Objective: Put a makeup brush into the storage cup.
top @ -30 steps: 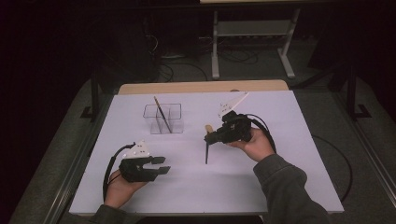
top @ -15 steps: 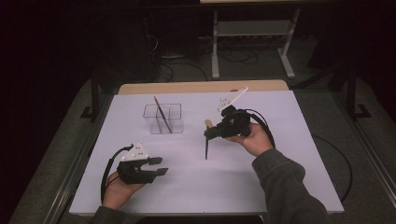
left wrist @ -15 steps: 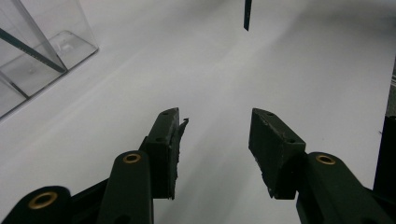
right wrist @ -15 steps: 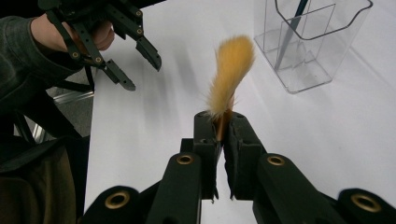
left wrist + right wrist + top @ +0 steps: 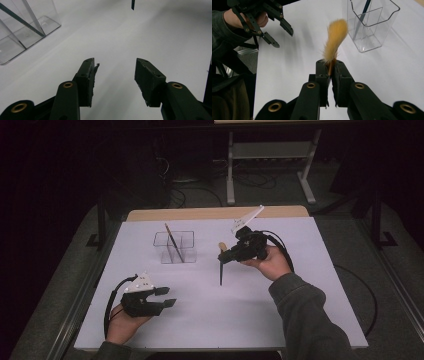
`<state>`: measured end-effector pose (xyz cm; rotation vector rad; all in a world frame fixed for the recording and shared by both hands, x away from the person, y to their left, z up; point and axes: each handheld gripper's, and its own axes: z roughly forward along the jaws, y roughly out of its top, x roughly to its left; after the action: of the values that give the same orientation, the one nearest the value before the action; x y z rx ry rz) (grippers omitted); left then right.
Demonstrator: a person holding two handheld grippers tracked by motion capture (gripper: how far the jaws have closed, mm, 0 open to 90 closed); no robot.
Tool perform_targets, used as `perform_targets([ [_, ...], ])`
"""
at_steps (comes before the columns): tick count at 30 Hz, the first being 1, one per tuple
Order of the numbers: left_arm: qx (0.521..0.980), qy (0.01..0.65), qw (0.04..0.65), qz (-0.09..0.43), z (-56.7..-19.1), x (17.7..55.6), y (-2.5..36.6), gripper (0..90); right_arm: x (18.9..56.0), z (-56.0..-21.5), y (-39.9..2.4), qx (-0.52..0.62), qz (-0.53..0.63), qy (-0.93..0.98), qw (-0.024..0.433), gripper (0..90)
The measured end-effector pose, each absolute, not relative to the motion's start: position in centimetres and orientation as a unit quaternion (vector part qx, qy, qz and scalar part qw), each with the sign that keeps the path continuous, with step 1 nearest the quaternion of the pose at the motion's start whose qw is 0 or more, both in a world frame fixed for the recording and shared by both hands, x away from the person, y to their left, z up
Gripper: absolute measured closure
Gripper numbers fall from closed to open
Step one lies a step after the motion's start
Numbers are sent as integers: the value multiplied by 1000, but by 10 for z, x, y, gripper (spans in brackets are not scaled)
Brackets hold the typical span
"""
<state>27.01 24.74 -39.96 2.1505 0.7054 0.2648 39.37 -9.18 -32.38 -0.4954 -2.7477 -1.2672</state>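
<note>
High view: the right gripper (image 5: 226, 257), clamped on a brush (image 5: 221, 270) whose handle hangs down to the right of the clear organiser (image 5: 175, 247), could snag the rim if lowered off-centre. Left gripper view: the left gripper (image 5: 115, 72), its jaws just opening, holds nothing. Right gripper view: the orange bristles (image 5: 335, 37) bend, so the brush may slip.

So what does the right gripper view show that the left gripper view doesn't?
Right gripper view alone: its own jaws shut on a paintbrush just below the orange bristles, plus the left gripper farther off in the person's hand. Left gripper view alone: its own jaws apart with nothing between them, having just been opening, and the dark tip of a handle hanging at the top edge. Both: the white table and the clear divided holder with a thin brush standing in it.
</note>
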Motion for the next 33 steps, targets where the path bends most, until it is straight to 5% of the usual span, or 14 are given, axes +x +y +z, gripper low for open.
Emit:
perform_targets([
  [33, 849, 290, 425, 116, -397, 269, 256, 445, 416, -293, -71, -148, -403, -903, 23, 825],
])
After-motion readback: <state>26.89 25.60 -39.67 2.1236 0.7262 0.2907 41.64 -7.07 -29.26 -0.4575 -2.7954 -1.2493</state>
